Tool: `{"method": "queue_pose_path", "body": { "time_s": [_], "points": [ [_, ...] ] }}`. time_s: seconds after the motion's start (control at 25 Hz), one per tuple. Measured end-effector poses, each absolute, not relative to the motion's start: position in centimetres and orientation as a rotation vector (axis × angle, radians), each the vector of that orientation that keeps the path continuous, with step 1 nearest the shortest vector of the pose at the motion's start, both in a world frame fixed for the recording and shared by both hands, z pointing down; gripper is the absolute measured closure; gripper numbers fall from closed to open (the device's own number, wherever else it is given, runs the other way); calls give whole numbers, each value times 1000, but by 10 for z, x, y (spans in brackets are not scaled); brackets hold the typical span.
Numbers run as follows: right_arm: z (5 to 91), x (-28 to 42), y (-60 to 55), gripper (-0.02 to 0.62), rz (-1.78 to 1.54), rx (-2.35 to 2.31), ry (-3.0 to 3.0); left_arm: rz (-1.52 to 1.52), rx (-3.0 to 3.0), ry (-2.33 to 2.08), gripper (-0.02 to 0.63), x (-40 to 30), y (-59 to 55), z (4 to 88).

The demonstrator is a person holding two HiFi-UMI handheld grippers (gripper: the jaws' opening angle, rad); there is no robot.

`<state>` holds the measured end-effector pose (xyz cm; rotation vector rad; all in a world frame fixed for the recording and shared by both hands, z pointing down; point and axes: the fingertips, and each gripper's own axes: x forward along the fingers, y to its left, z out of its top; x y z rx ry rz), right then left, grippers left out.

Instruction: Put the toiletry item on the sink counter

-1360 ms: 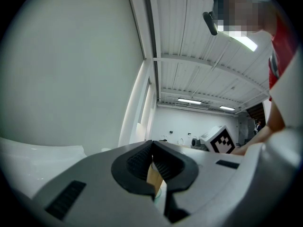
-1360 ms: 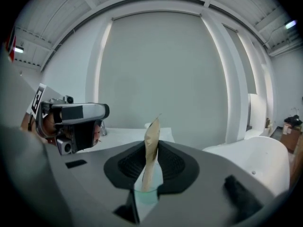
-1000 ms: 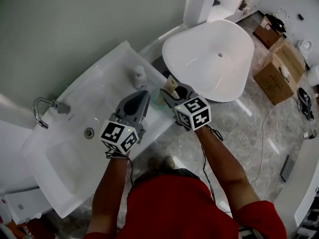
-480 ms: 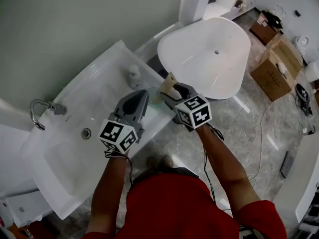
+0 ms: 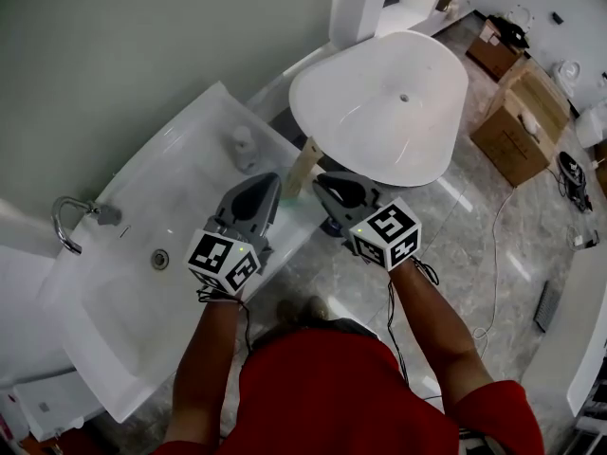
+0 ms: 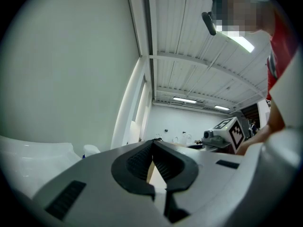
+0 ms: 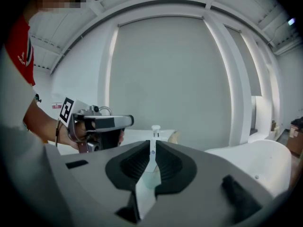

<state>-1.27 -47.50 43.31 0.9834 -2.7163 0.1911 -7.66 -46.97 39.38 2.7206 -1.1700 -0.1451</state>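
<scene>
Release just made: tube no longer in the right gripper but left tilted at the front corner of the counter, upper middle of the head view. Right jaws closing on nothing, down to a thin slit, and pulled back toward centre right; left gripper pressed together, holding nothing. Looks placed, though close to the edge and liable to tip.

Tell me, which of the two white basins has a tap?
The long sink at left: a chrome tap stands at its back edge. The rounded basin at right has none.
</scene>
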Motion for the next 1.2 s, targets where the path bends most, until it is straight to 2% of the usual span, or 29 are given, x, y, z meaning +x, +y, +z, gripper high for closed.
{"method": "queue_pose_path", "body": {
  "time_s": [0.48,1.2],
  "points": [
    [372,-32,-463,566,59,955,-2921,-169,2787,-1122,588,-60,-458,374],
    [364,-42,-452,567,8,940,-2923,-182,2807,-1128,588,-66,-451,364]
  ]
}}
